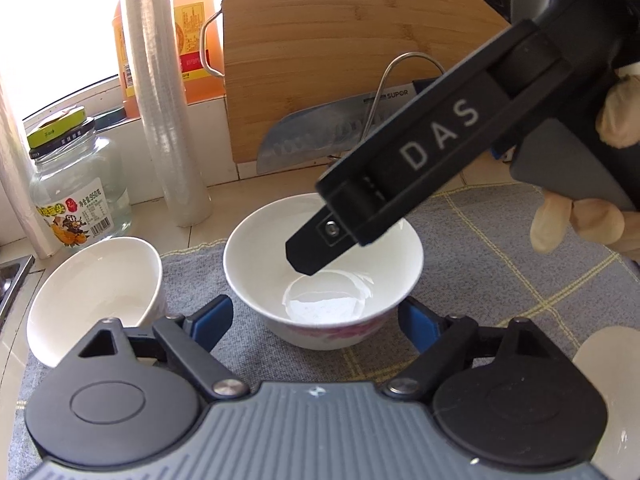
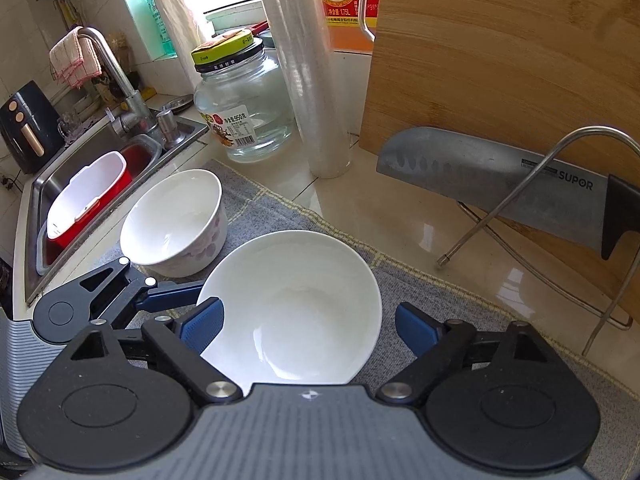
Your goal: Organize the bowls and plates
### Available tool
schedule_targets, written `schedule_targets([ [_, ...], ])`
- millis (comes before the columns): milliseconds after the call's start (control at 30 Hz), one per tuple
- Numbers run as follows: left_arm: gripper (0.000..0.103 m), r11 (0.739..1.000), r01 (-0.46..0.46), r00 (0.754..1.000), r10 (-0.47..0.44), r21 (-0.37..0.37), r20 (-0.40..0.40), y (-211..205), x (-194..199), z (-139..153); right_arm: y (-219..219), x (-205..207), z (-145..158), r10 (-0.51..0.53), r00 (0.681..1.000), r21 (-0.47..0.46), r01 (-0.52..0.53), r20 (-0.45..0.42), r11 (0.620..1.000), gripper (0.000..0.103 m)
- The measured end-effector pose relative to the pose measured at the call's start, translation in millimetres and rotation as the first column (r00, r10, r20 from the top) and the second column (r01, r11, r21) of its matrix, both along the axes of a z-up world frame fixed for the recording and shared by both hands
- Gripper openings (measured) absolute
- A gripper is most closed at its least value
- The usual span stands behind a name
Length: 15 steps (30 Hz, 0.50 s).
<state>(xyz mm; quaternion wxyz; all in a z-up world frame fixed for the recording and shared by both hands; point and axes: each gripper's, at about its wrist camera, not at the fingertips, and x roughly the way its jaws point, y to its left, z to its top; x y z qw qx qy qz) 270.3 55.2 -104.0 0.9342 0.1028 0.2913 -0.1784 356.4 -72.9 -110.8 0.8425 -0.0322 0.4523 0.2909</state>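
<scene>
Two white bowls stand on a grey checked cloth (image 1: 500,264). In the left wrist view the near bowl (image 1: 324,276), with pink flowers on its side, sits between my open left gripper's (image 1: 316,320) blue pads. The second bowl (image 1: 100,296) stands at the left. The right gripper (image 1: 308,258) reaches in from the upper right, its finger over the near bowl's inside. In the right wrist view my right gripper (image 2: 308,324) is open around the near bowl (image 2: 296,308). The flowered second bowl (image 2: 176,224) stands behind it on the left. The left gripper (image 2: 120,292) shows at the left.
A bamboo cutting board (image 2: 500,60) and a cleaver (image 2: 500,184) lean in a wire rack (image 2: 520,208) at the back. A glass jar (image 2: 244,108), a cling film roll (image 2: 304,72) and a cooking wine bottle (image 2: 344,0) stand behind. A sink (image 2: 80,184) lies left.
</scene>
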Motion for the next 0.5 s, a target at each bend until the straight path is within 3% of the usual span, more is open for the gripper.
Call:
schedule_targets([
  [500,0.088,0.999,0.038,0.999,-0.037,-0.012,0.008,2.6,5.8,-0.4,6.1,8.4,-6.8,0.015,1.000,-0.001,-0.015,-0.015,1.000,0.084],
])
